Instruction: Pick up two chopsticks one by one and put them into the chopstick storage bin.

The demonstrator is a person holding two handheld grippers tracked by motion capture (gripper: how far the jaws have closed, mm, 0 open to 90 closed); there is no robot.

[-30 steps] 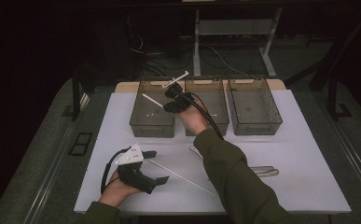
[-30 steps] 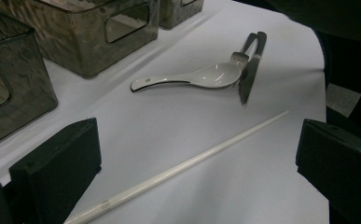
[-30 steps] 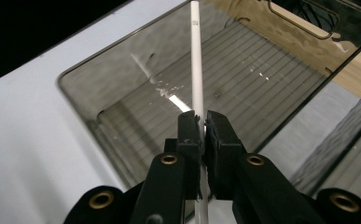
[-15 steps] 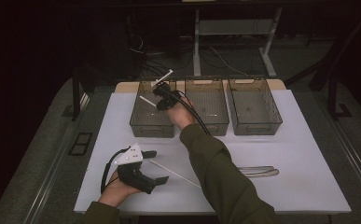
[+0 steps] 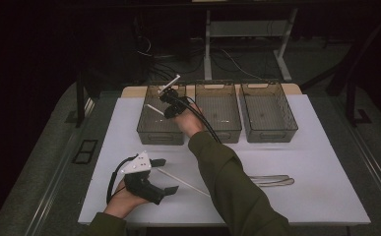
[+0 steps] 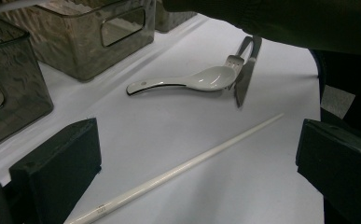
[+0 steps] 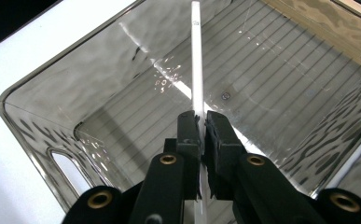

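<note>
We have one white chopstick (image 7: 196, 56) clamped in our right gripper (image 7: 201, 122) above the leftmost bin (image 5: 148, 129), unreleased, while its mate (image 6: 178, 169) lies on the table between our left gripper's (image 6: 197, 154) open jaws, beside spoon (image 6: 187, 82), fork (image 6: 236, 56) and knife (image 6: 247, 74).

right tongs (image 5: 164, 101) | carried white chopstick (image 5: 171, 82) leftward | now over left bin (image 5: 154, 129), slightly lower

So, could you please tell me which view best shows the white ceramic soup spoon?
The left gripper view: the white ceramic soup spoon lies whole and close on the white table. In the high view, the person's sleeve hides it.
</note>
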